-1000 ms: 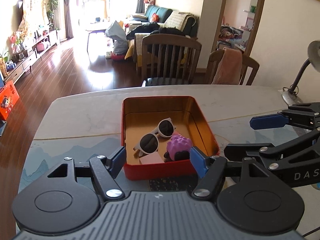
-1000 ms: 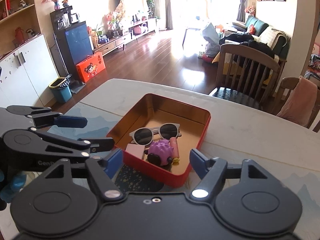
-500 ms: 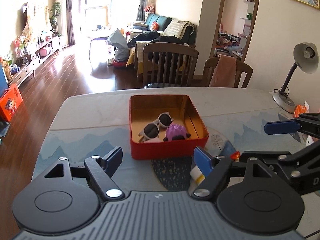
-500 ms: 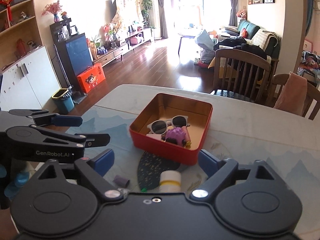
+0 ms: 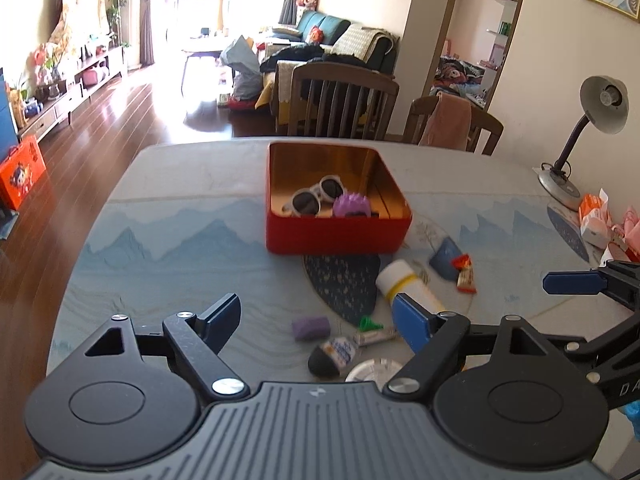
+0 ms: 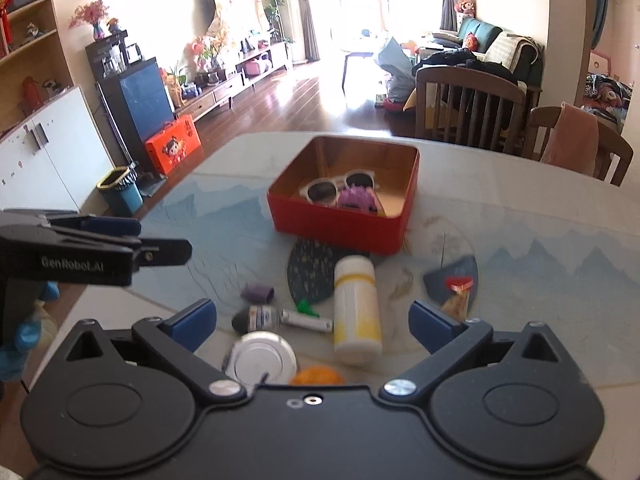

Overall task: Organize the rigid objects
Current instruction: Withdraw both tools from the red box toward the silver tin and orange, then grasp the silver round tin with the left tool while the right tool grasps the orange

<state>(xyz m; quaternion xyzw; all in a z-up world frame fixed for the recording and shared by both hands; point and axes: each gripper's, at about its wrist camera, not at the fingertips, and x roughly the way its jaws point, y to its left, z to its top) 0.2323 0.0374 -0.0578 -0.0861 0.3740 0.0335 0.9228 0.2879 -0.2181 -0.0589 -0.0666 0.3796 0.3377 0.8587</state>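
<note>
A red tin box (image 5: pixel 338 232) (image 6: pixel 340 224) sits mid-table and holds white sunglasses (image 5: pixel 314 196) (image 6: pixel 340 186) and a purple spiky ball (image 5: pixel 352 205) (image 6: pixel 356 199). Loose on the table nearer me lie a white bottle with a yellow band (image 5: pixel 408 286) (image 6: pixel 356 304), a small purple piece (image 5: pixel 310 327) (image 6: pixel 258 293), a battery (image 6: pixel 306 319), a black-tipped tube (image 5: pixel 332 356) (image 6: pixel 256 318), a round metal lid (image 6: pixel 260 362), an orange thing (image 6: pixel 316 376) and a red candy (image 5: pixel 464 274) (image 6: pixel 458 284). My left gripper (image 5: pixel 316 320) and my right gripper (image 6: pixel 314 320) are open and empty above these.
A desk lamp (image 5: pixel 580 136) and snack packets (image 5: pixel 596 216) stand at the table's right side. Wooden chairs (image 5: pixel 344 100) stand behind the far edge. The table's left edge (image 5: pixel 92 232) drops to the wooden floor.
Both grippers have pulled back from the red box toward me and risen. The loose items in front of the box have come into view. Both stay open.
</note>
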